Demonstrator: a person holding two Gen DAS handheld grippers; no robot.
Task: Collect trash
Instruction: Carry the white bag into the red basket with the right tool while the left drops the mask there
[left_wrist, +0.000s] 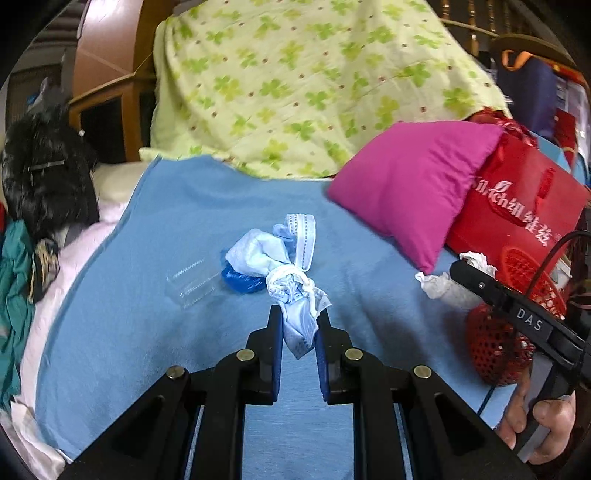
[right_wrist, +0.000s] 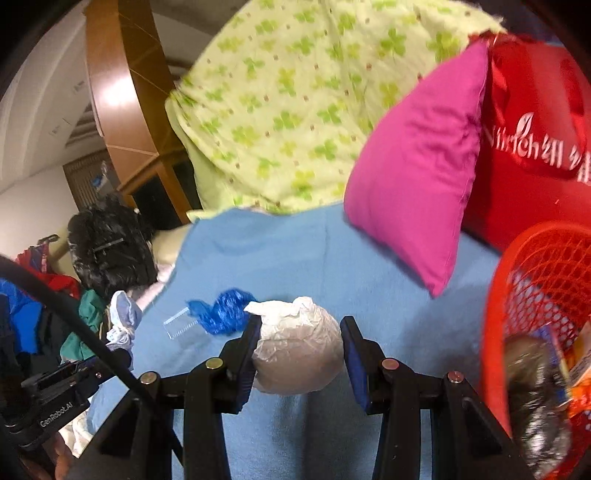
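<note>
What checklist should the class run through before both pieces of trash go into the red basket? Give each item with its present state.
1. Left hand-held gripper grips the knotted face masks: ok, the bundle is pinched between its fingers.
2. Right hand-held gripper grips the crumpled white wad: cannot tell; the wad presses the left finger, but a gap shows at the right one.
3. Red mesh basket within view on the right: ok.
4. Room left in the basket: cannot tell; wrappers already lie in it.
5. Trash left on the blue blanket: not ok; the blue plastic scrap and clear plastic piece remain.
</note>
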